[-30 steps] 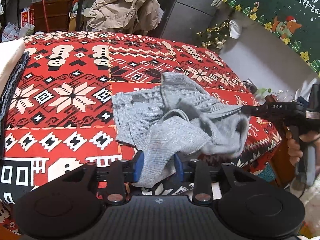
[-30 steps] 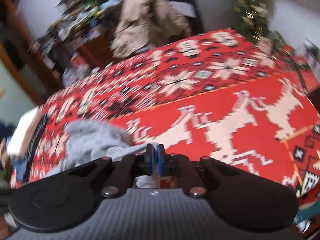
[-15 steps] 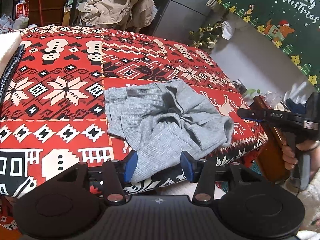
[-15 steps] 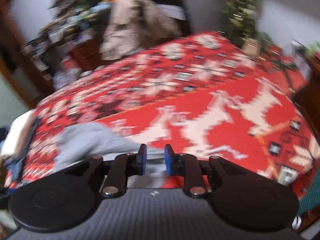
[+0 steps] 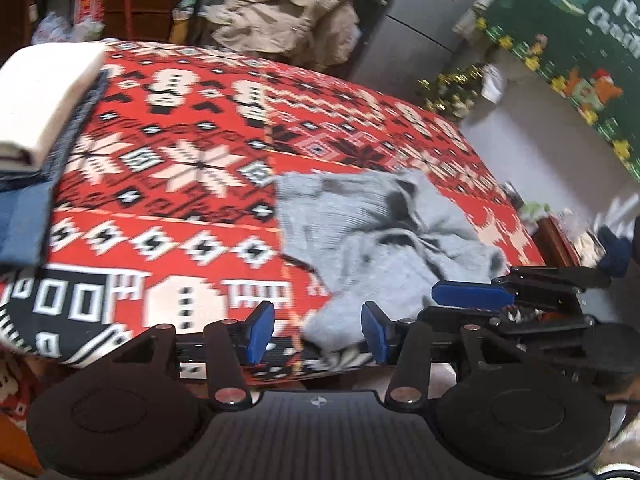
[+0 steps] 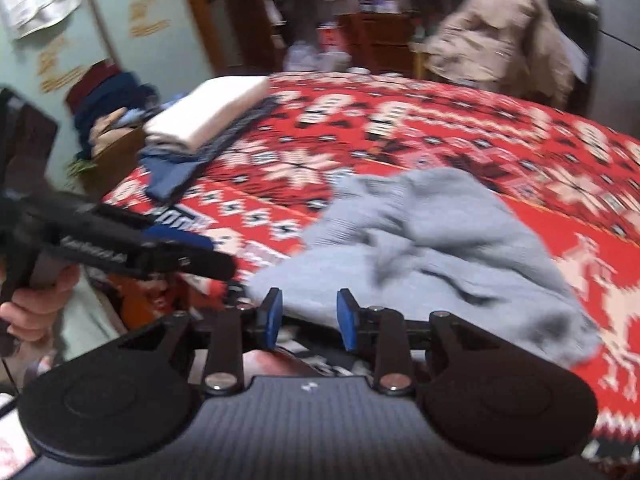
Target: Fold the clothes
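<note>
Crumpled at the near edge of a bed (image 5: 168, 184) spread in red, white and black knit-pattern: a grey ribbed sweater (image 5: 384, 240). Both parted and empty: left gripper (image 5: 316, 332), right gripper (image 6: 307, 320). At the left edge, stacked folded clothes (image 6: 208, 114). On the green banner (image 5: 592, 40), lettering blurred.

- We're in a home bedroom: a bed under a red patterned blanket (image 5: 180, 168) fills the middle of the frame.
- Upper middle, we see a beige coat (image 5: 288, 16) slung over furniture.
- Upper right, a green Christmas banner (image 5: 580, 40) hangs.
- Far left, folded clothes (image 6: 208, 116) are stacked up.
</note>
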`<state>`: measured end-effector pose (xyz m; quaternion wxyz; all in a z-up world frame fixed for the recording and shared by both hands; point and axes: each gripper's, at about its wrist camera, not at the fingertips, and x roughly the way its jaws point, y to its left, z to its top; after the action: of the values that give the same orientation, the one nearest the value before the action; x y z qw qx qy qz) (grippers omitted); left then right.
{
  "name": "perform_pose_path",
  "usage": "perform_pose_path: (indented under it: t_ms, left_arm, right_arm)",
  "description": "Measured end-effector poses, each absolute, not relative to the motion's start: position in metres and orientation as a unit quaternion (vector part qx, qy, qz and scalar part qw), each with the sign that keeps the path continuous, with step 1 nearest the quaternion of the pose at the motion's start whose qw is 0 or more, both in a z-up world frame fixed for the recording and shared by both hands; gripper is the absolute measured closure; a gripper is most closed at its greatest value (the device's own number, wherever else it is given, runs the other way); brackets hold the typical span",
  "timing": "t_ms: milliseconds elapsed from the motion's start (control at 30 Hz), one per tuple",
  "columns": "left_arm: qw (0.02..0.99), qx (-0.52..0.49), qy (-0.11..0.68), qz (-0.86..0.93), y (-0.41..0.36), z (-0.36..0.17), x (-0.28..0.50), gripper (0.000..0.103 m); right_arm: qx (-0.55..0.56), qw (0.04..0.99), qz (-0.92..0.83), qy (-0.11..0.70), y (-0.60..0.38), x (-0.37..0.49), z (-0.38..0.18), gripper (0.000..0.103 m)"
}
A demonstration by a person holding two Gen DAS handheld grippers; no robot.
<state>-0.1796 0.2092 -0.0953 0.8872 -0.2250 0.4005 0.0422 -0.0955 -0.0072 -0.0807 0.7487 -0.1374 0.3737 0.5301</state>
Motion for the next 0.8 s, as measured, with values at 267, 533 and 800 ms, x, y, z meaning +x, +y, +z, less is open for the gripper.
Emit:
perform_pose_path:
  t_ms: [267,533,800]
  left_arm:
    - [0.881,-0.252,0.394,0.070,0.232,-0.102,-0.196,0.056]
    - [0.875,-0.268,0.398,0.070,0.240,-0.111,-0.200,0.056]
    - [0.874,-0.272,0.396,0.070,0.243,-0.113,-0.202,0.056]
  right_arm:
    - [-0.197,0.722,0.557,0.360,0.036,-0.114,-0.100,0.071]
    - [-0.243,0.702,0.549,0.383,0.057,-0.118,-0.132,0.053]
    - [-0.222,0.732,0.522,0.377,0.051,-0.106,-0.128,0.093]
